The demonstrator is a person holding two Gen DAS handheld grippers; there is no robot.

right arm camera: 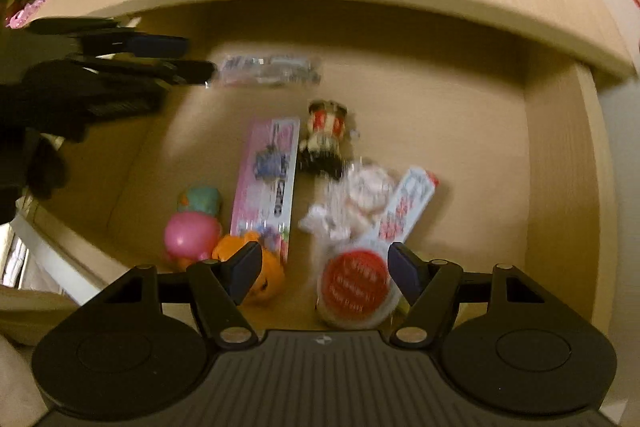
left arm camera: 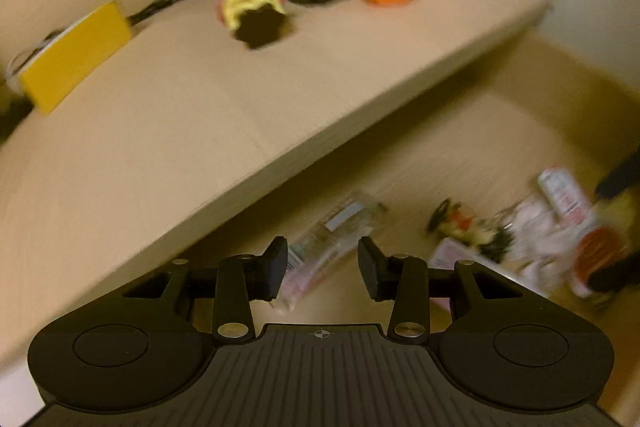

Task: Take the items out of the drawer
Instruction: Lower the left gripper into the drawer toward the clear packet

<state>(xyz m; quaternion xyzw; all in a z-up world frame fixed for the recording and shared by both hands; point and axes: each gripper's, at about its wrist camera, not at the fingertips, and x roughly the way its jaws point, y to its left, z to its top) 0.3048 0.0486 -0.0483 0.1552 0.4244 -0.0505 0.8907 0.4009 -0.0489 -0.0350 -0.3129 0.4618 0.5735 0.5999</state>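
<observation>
Right gripper (right arm camera: 322, 275) jaws wide apart, empty; a red-lidded round tub (right arm camera: 354, 289) sits between its fingertips on the drawer (right arm camera: 560, 155) floor, blurred. Beyond it: pink flat box (right arm camera: 268, 183), small figurine (right arm camera: 326, 139), clear packet (right arm camera: 272, 69) near the back. Left gripper (left arm camera: 322, 269) also spread, empty, over that packet (left arm camera: 332, 243).
</observation>
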